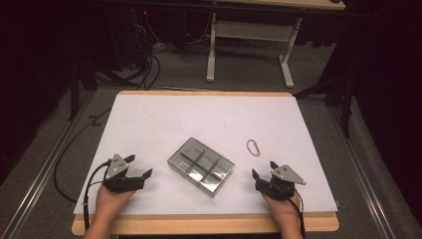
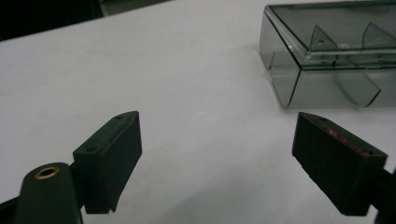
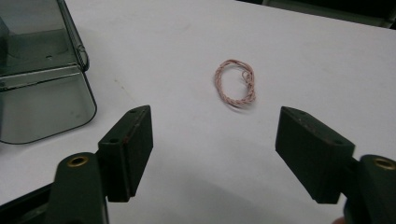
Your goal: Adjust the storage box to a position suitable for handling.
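A clear plastic box with divided compartments [image 1: 201, 165] lies shut in the middle of the white table, and I see it too in the left gripper view [image 2: 327, 51] and the right gripper view [image 3: 37, 70]. A small pink loop of twisted cord [image 1: 253, 147] lies to its right, straight ahead of my right gripper [image 3: 236, 83]. My left gripper [image 1: 138, 167] rests near the front left, open and holding nothing [image 2: 217, 163]. My right gripper [image 1: 263, 169] rests near the front right, open with nothing between its fingers [image 3: 215, 154].
The white table top [image 1: 164, 119] has a wooden front edge [image 1: 199, 225] close to both hands. Beyond the far edge there are cables [image 1: 147, 59] on the floor and the legs of another table [image 1: 249, 45].
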`<state>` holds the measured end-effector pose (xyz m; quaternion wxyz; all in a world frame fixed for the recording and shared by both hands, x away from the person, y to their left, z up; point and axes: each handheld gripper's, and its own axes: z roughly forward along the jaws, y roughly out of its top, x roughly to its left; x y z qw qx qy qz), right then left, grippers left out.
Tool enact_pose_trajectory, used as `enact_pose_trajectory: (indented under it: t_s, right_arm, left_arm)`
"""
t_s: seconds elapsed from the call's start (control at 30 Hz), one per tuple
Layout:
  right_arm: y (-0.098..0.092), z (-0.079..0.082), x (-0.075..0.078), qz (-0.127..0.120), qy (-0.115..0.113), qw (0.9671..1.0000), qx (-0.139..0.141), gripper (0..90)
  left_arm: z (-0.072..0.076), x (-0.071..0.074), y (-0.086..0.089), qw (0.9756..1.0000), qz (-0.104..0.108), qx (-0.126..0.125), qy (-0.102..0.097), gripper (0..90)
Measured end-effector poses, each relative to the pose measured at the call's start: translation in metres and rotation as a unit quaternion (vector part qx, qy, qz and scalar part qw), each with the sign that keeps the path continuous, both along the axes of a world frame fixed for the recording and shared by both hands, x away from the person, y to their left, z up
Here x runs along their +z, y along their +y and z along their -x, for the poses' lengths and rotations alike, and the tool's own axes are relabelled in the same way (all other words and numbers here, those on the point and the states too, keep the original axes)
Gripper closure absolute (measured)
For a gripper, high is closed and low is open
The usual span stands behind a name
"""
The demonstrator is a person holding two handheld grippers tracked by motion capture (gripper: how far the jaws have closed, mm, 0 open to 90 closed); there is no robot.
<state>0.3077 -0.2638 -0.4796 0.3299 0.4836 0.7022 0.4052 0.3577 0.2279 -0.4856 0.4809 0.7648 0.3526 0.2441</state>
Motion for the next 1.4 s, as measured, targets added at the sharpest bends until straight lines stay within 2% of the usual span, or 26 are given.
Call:
enact_pose_trajectory:
  t_s: [0.1,0.27,0.4,0.47,0.6,0.67,0.77,0.83,0.9,0.93,1.0,1.03,1.17,1.2,1.23,1.27,1.3,1.4]
  right_arm:
    - [-0.001,-0.003,0.000,-0.005,0.017,0.9998,-0.001,30.7]
    - [-0.002,-0.004,0.000,-0.013,0.022,0.9997,-0.005,33.6]
    - [-0.003,-0.004,0.000,-0.015,0.020,0.9997,-0.005,34.5]
    - [-0.004,-0.004,0.000,-0.019,0.020,0.9996,-0.005,35.6]
    - [-0.004,-0.005,0.000,-0.019,0.026,0.9995,-0.004,36.6]
    - [-0.004,-0.004,0.000,-0.020,0.022,0.9996,-0.005,38.4]
    - [-0.003,-0.001,0.003,-0.013,0.004,0.9998,-0.014,45.0]
    - [-0.002,-0.002,0.005,0.002,0.012,0.9999,-0.005,46.5]
    - [-0.004,-0.003,0.005,-0.010,0.028,0.9995,0.011,47.5]
    - [-0.005,-0.002,0.004,-0.019,0.028,0.9993,0.017,49.4]
    - [-0.005,-0.001,0.003,-0.019,0.027,0.9993,0.019,51.4]
    - [-0.006,0.000,0.003,-0.012,0.028,0.9993,0.020,52.9]
    - [-0.008,0.003,0.007,-0.005,0.025,0.9994,0.023,57.2]
    - [-0.009,0.004,0.008,-0.005,0.023,0.9994,0.024,59.6]
    - [-0.009,0.005,0.009,-0.004,0.021,0.9995,0.025,61.5]
    - [-0.009,0.006,0.009,-0.004,0.022,0.9995,0.024,62.9]
    - [-0.009,0.007,0.009,-0.003,0.022,0.9994,0.025,64.3]
    - [-0.009,0.009,0.009,-0.002,0.025,0.9993,0.028,66.0]
  left_arm:
    - [0.001,0.000,0.002,0.9999,0.012,0.009,-0.006,16.2]
    - [0.000,0.000,0.000,1.0000,-0.001,0.009,0.000,19.9]
    - [-0.001,0.000,0.003,0.9996,0.022,0.015,0.011,20.1]
    - [-0.001,0.000,0.004,0.9994,0.025,0.014,0.016,19.8]
    - [0.000,0.000,0.003,0.9995,0.022,0.017,0.014,19.1]
    - [0.001,0.000,0.002,0.9996,0.020,0.015,0.015,21.5]
    - [0.000,0.000,0.002,0.9997,0.017,0.012,0.015,24.1]
    - [0.000,0.000,0.002,0.9996,0.016,0.012,0.017,25.7]
    - [0.000,0.000,0.002,0.9996,0.016,0.014,0.018,27.6]
    - [0.000,0.000,0.002,0.9996,0.016,0.014,0.017,29.9]
    - [0.000,0.000,0.002,0.9996,0.015,0.016,0.016,33.3]
    - [0.001,0.000,0.001,0.9997,0.013,0.016,0.014,37.0]
    - [0.001,0.000,0.000,0.9997,0.010,0.019,0.012,38.8]
    - [0.001,0.000,0.000,0.9997,0.010,0.019,0.012,41.6]
    - [0.002,0.000,-0.001,0.9999,0.007,0.012,0.009,49.2]
    - [0.002,0.000,-0.002,0.9999,-0.002,0.008,0.008,50.9]
    - [0.002,0.000,-0.005,0.9999,-0.011,0.005,0.010,49.8]
    - [0.000,0.001,-0.007,0.9996,-0.019,0.008,0.018,50.5]
